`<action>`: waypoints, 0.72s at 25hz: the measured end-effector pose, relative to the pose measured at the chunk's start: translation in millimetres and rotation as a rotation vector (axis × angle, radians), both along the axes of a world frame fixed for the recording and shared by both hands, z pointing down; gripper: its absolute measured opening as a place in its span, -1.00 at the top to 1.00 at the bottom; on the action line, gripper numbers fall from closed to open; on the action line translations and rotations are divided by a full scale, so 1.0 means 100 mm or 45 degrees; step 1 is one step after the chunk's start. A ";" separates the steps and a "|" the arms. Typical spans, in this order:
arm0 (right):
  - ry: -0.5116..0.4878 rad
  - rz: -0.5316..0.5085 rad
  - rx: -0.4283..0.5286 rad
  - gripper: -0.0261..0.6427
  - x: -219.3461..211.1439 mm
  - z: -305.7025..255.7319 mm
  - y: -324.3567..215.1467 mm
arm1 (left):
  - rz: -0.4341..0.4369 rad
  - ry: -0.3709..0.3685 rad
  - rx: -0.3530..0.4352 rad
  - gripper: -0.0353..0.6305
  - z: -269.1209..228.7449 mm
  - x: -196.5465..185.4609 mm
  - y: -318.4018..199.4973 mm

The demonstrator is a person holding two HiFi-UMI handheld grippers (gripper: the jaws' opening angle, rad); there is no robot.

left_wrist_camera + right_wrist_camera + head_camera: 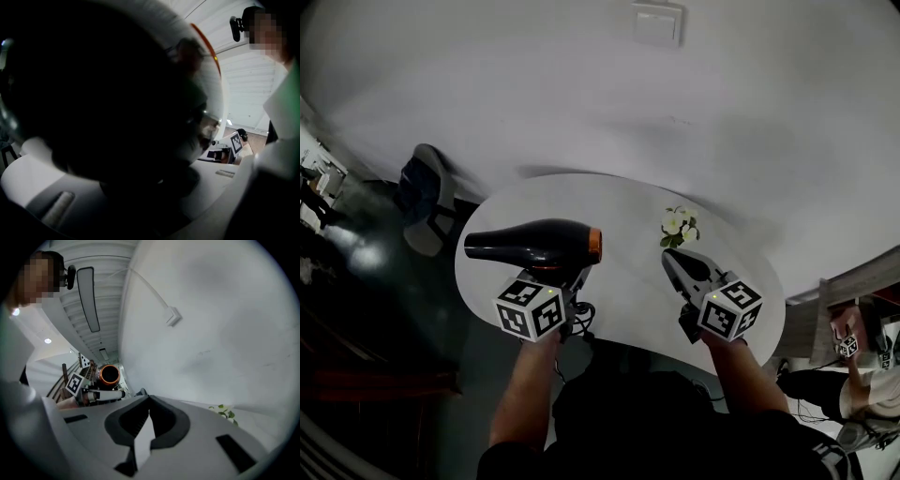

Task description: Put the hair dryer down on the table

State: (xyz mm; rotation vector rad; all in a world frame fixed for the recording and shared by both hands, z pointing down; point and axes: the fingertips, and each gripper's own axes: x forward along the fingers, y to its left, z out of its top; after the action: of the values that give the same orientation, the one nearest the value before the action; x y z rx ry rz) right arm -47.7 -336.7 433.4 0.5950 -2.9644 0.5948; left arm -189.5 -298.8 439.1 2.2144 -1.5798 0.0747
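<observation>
left gripper [570,278] is clamped on the hair dryer [534,246] handle, dryer sideways over the table's [619,202] left side, nozzle poking past the left edge. right gripper [672,262] jaws pressed together, empty, near the flowers [680,225]

One round white table [619,202]. Over it, one black hair dryer with an orange ring [534,246]. On it, one small bunch of white flowers [680,225]. At its near edge, two grippers: left gripper [570,279], right gripper [671,259]. Left of it, one blue-grey chair [427,187]. Beyond it, one white wall plate [658,23].
</observation>
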 end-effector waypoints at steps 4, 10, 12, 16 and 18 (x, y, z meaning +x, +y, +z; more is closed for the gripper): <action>0.018 0.030 -0.014 0.89 -0.13 0.03 -0.15 | 0.046 -0.001 -0.032 0.58 0.14 -0.10 -0.27; 0.047 0.051 -0.022 0.89 -0.41 0.08 -0.32 | 0.086 0.020 -0.088 0.58 0.42 -0.32 -0.64; 0.066 0.058 -0.030 0.89 -0.46 0.13 -0.37 | 0.092 0.023 -0.106 0.58 0.53 -0.38 -0.76; 0.100 0.091 -0.059 0.89 -0.51 0.23 -0.50 | 0.115 0.003 -0.159 0.58 0.76 -0.47 -0.98; 0.112 0.106 -0.072 0.89 -0.53 0.27 -0.55 | 0.130 -0.017 -0.194 0.58 0.89 -0.49 -1.07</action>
State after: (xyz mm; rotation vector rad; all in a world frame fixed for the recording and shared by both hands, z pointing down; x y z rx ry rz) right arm -100.3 -391.8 460.6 0.7225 -2.8426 0.6393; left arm -238.1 -405.5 527.8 2.1778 -1.4178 0.2318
